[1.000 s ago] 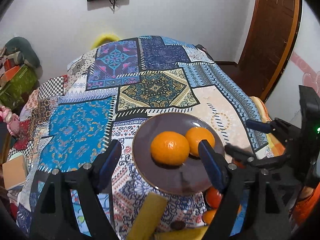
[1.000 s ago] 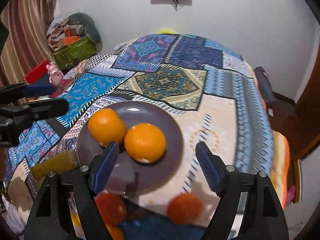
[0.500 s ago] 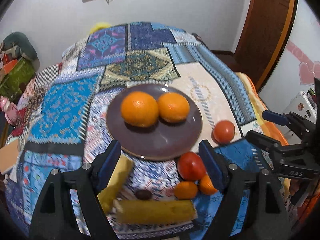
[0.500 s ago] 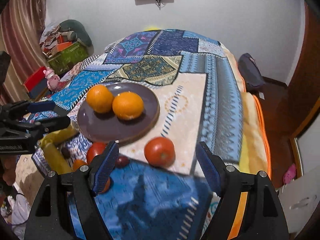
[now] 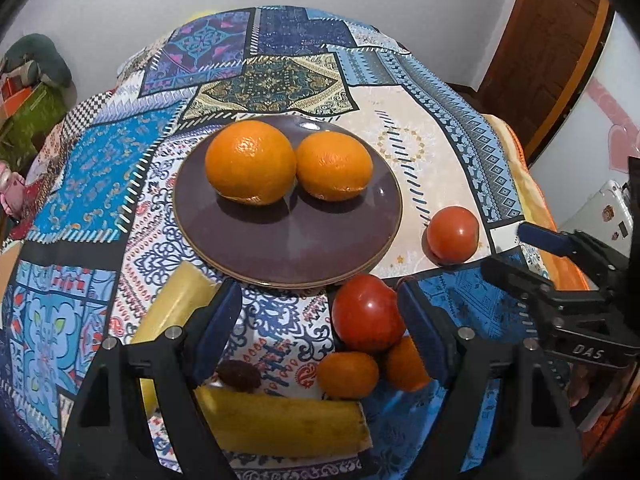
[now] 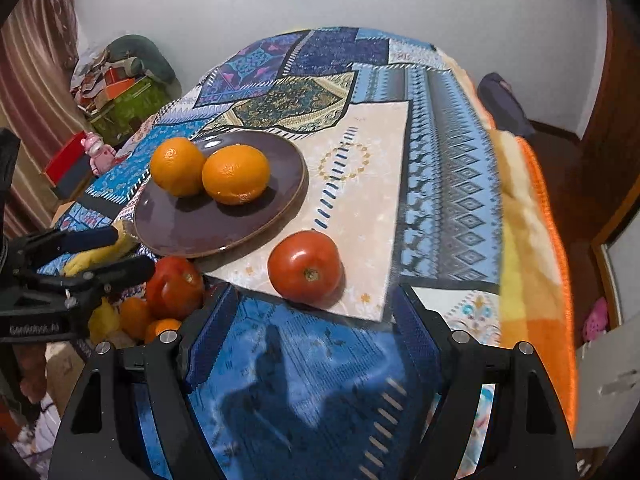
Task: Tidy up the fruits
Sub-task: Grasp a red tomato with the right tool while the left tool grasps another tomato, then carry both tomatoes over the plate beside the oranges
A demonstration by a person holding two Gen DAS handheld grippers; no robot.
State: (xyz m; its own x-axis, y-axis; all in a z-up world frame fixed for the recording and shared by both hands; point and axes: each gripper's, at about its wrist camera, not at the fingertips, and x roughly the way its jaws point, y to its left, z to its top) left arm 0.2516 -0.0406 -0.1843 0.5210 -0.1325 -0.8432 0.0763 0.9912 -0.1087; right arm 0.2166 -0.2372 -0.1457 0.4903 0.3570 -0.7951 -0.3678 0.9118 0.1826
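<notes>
Orange pair sits on the plate [image 5: 288, 240] already, so that's clearly the sorting spot. Left gripper [image 5: 320, 332] hangs spread wide just near-side of the plate, holding nothing; right gripper [image 6: 312, 336] gapes too, lined up on the loose tomato [image 6: 305, 266] beside the plate.

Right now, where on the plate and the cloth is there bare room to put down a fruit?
The plate's near half, in front of both oranges, is bare. So is the cloth right of it, beyond the lone tomato. The near edge is crowded.
</notes>
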